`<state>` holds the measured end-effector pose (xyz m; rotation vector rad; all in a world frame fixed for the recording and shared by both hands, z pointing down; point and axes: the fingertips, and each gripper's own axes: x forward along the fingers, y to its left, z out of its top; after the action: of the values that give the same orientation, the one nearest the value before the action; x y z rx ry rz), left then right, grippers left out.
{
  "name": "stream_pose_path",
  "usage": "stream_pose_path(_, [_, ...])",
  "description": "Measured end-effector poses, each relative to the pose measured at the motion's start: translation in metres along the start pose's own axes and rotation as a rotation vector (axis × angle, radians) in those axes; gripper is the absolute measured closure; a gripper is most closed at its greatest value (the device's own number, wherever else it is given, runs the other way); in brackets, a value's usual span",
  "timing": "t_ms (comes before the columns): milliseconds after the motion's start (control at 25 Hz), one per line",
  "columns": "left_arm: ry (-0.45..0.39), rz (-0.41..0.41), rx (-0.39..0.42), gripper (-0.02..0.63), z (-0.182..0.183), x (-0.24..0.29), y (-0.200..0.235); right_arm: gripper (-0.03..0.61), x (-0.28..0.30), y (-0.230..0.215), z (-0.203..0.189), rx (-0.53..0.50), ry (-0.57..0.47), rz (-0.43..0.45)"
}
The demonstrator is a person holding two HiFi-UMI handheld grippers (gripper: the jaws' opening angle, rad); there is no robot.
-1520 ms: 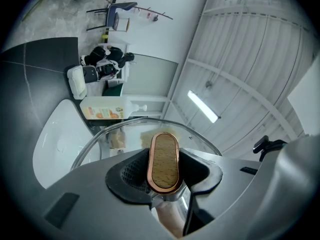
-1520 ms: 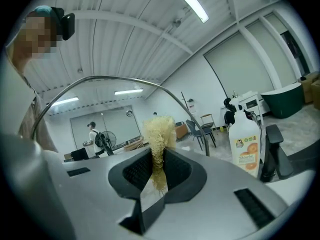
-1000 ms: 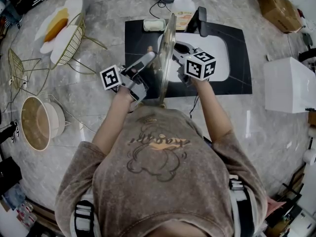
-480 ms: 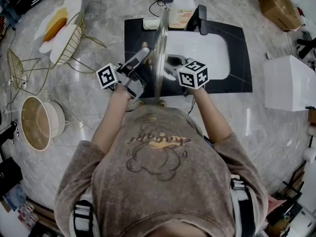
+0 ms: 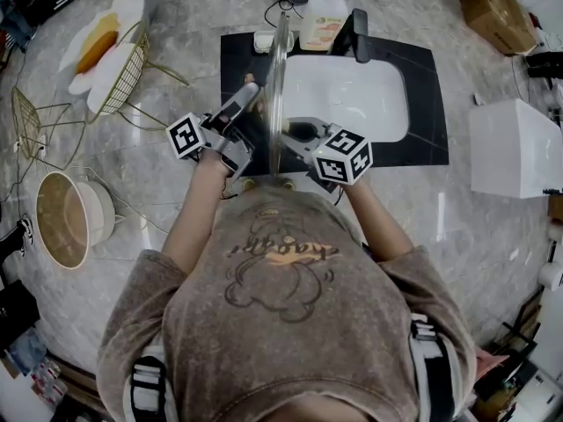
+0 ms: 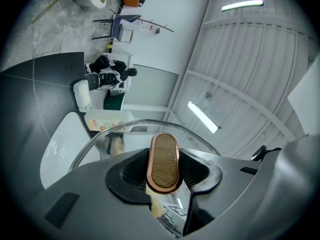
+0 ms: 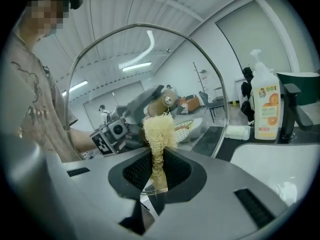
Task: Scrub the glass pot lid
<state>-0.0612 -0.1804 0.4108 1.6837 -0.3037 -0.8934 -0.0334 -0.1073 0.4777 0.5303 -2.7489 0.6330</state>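
Note:
The glass pot lid (image 5: 276, 95) stands on edge over the left end of the white sink (image 5: 361, 95). My left gripper (image 5: 244, 105) is on the lid's left side, shut on its oval wooden knob (image 6: 163, 161); the lid's rim (image 6: 142, 126) arcs beyond the left gripper (image 6: 163, 176). On the lid's other face, my right gripper (image 5: 296, 133) is shut on a pale fibrous scrubber (image 7: 159, 131). In the right gripper view the right gripper (image 7: 159, 176) holds the scrubber's tip against the glass lid (image 7: 100, 69), with the knob and left gripper showing through it.
A soap bottle (image 5: 322, 14), a black faucet (image 5: 359, 33) and a white soap block (image 5: 264, 40) line the sink's far edge on the black mat (image 5: 422, 69). A gold wire basket (image 5: 123, 73) and round bowl (image 5: 69, 220) stand at the left. A white box (image 5: 515, 148) stands at the right.
The lid has turned from tilted to more upright and shifted a little left. Both grippers moved with it; the right gripper has come nearer to me and lower.

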Motion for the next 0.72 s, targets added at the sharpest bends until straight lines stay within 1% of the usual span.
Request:
stream_pose_path(200, [0.008,-0.001,-0.005,0.431,-0.001,0.001,0.002,0.531,-0.011,0.022,0.024,-0.029,-0.057,0.033])
stream_pose_path(400, [0.025,-0.005,-0.006,0.431,-0.006,0.0,0.003,0.531,-0.021,0.031,0.056,-0.019,-0.138,0.034])
stream_pose_path(600, [0.044,-0.002,0.003,0.431,-0.013,0.004,0.003,0.531,-0.028,0.019,0.079,-0.002,-0.208,0.006])
stream_pose_path(720, [0.056,-0.004,0.005,0.431,-0.017,0.005,0.002,0.531,-0.029,0.006,0.084,0.036,-0.236,-0.017])
